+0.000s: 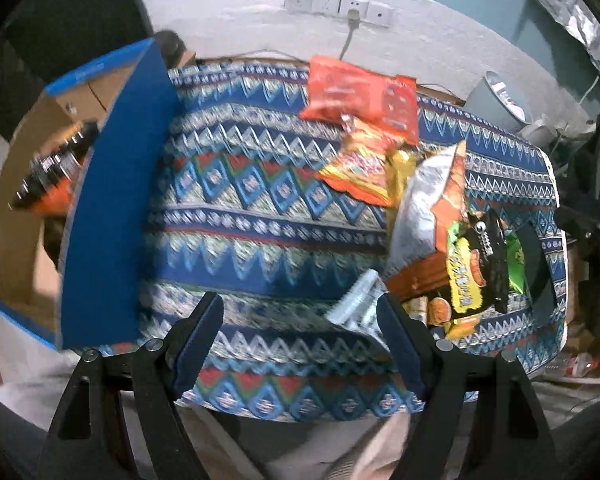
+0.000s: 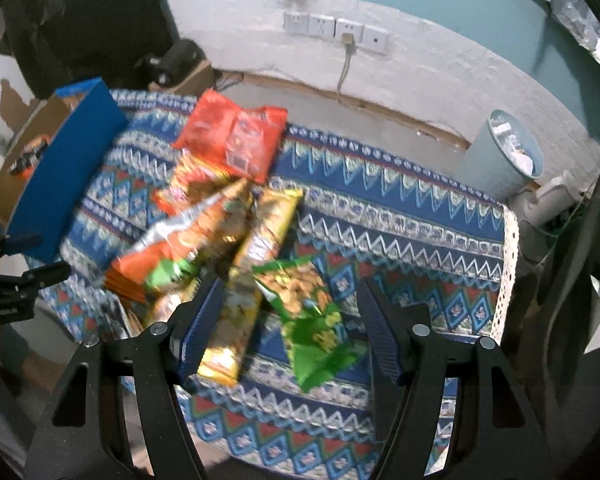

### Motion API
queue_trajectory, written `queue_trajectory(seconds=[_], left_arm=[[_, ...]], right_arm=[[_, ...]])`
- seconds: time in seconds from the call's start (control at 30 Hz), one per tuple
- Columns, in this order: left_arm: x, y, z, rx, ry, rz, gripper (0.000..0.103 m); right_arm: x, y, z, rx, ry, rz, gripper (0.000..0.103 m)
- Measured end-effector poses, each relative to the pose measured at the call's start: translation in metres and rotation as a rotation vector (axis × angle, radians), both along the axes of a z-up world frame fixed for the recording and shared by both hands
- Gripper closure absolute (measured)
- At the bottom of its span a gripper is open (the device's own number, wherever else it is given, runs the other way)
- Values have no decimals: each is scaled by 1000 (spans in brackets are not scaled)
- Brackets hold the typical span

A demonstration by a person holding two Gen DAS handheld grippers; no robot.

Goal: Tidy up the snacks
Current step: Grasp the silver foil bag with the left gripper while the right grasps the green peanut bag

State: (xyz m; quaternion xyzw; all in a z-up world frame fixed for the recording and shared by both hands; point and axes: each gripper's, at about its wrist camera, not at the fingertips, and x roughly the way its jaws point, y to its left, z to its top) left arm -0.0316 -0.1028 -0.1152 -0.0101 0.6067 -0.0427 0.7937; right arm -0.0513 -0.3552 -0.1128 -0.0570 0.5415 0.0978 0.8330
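Observation:
A pile of snack bags lies on a patterned blue tablecloth [image 1: 260, 216]. It holds a red-orange bag [image 1: 360, 96] [image 2: 236, 136], a silver and orange chip bag [image 1: 424, 200] [image 2: 188, 240], a long yellow packet [image 2: 256, 264] and a green bag [image 2: 312, 320]. A blue cardboard box [image 1: 112, 208] [image 2: 64, 168] stands at the table's left with an orange and black bag [image 1: 52, 168] inside. My left gripper [image 1: 300, 328] is open and empty over the near table edge, left of the pile. My right gripper [image 2: 290, 308] is open above the yellow packet and green bag.
A grey-blue waste bin [image 2: 512, 152] [image 1: 500, 100] stands on the floor beyond the table's right end. Wall sockets [image 2: 336, 32] with a plugged cable sit on the white wall behind. The left gripper's body [image 2: 16, 284] shows at the left of the right wrist view.

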Motion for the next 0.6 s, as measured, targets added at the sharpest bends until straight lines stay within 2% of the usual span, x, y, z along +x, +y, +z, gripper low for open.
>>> queue_trajectory(seconds=[0.3, 0.43, 0.6], left_arm=[[-10, -26, -33, -51, 85, 83, 18], [-12, -31, -45, -65, 103, 122, 18], [-12, -38, -64, -61, 147, 123, 18]], right_arm=[[12, -28, -32, 47, 138, 9, 34], [16, -32, -43, 74, 165, 0, 34], [22, -32, -60, 96, 196, 11, 34]])
